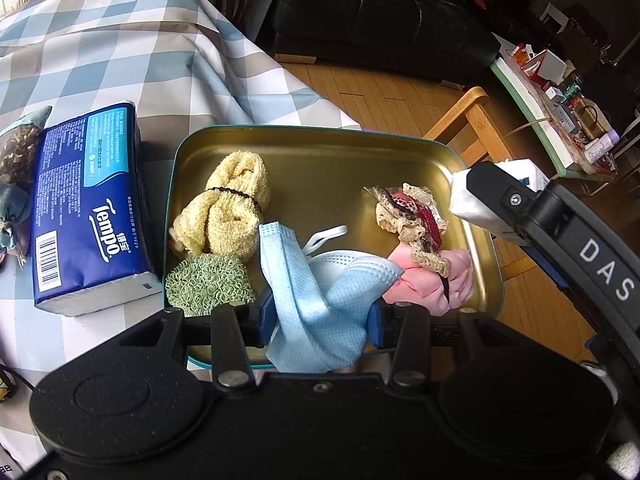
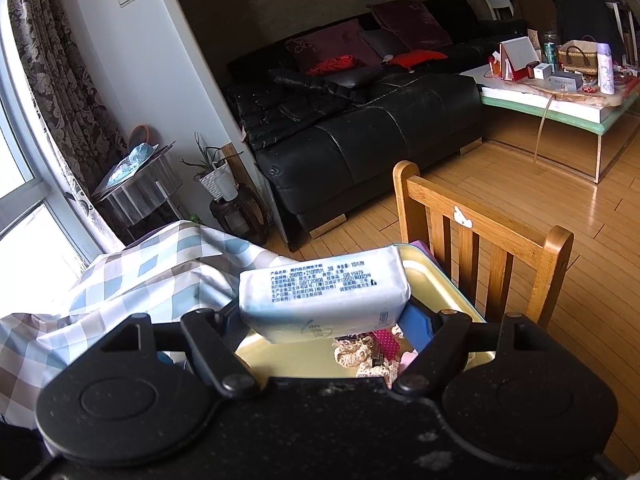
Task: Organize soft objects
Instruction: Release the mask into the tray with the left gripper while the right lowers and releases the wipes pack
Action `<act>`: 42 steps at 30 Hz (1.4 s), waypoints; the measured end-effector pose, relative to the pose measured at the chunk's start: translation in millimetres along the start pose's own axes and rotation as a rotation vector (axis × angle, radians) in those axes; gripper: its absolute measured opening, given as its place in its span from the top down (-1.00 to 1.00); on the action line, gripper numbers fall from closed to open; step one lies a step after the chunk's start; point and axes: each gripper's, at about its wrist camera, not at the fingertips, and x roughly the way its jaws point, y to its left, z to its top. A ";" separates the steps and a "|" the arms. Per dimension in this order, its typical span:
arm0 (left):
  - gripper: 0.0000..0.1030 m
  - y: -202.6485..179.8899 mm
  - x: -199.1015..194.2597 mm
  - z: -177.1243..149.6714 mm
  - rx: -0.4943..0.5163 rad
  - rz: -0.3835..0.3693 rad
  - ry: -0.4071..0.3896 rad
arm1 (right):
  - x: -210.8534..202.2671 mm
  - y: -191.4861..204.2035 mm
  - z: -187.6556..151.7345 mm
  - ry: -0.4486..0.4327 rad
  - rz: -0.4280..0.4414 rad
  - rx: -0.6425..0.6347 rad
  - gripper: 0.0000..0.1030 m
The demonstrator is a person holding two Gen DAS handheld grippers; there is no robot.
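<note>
Left wrist view shows the left gripper (image 1: 320, 316) with fingers clamped on a blue face mask (image 1: 308, 292) over the tin tray (image 1: 486, 240), apparently to drop it in, while the right gripper (image 2: 324, 320) grips a white tissue pack (image 2: 320, 300) above the same tray.

Between the blue pads of our black left gripper (image 1: 320, 320) we see a pale blue face mask (image 1: 316, 296) with a white one (image 1: 340, 260) behind it. Ahead lies a gold tin (image 1: 320, 156) with a teal rim, holding a yellow towel (image 1: 228, 208), a green scrubber (image 1: 208, 284), a pink cloth (image 1: 420, 284) and beige lace (image 1: 412, 216). To the left sit a navy tissue pack (image 1: 88, 208) and the blue, grey and white checked counter (image 1: 100, 52). Our right gripper (image 2: 324, 320) shows a white packet (image 2: 324, 296) with black print.
</note>
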 end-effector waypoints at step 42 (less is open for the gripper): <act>-0.20 40.3 -23.8 -0.3 -0.075 0.115 -0.082 | 28.4 25.8 -7.3 0.010 -0.090 -0.145 -0.81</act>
